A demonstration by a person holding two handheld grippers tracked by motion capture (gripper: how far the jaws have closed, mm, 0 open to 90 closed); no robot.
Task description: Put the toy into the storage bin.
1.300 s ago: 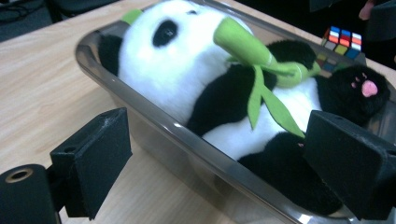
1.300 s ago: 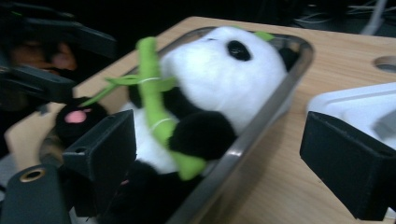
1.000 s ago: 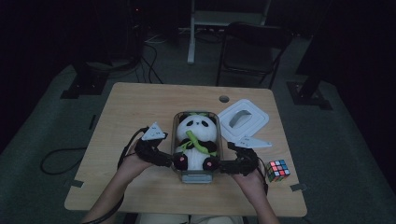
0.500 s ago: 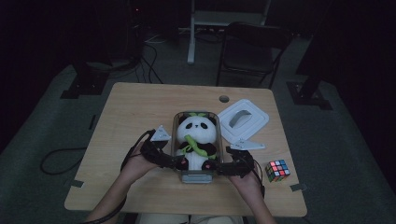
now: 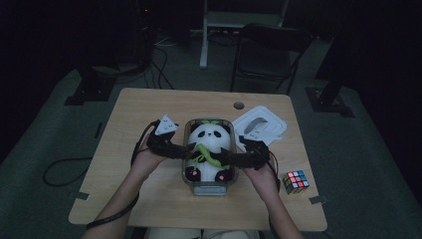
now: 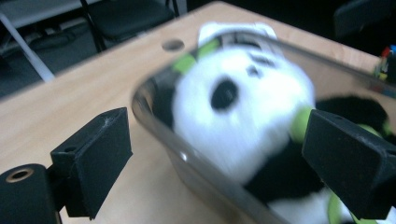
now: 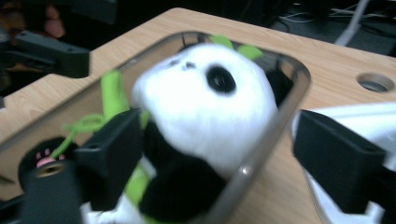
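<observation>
The panda toy is white with black ears, black eye patches, black limbs with pink paw marks, and bright green leaves and a green stalk across its front; it lies in a clear, colourless container. Both the left tool and the right tool are black, the left one topped by a pale grey plate. The tabletop is light wood-grain, the lid white, and the puzzle cube a grid of red, blue, white, green and orange squares on black.
</observation>
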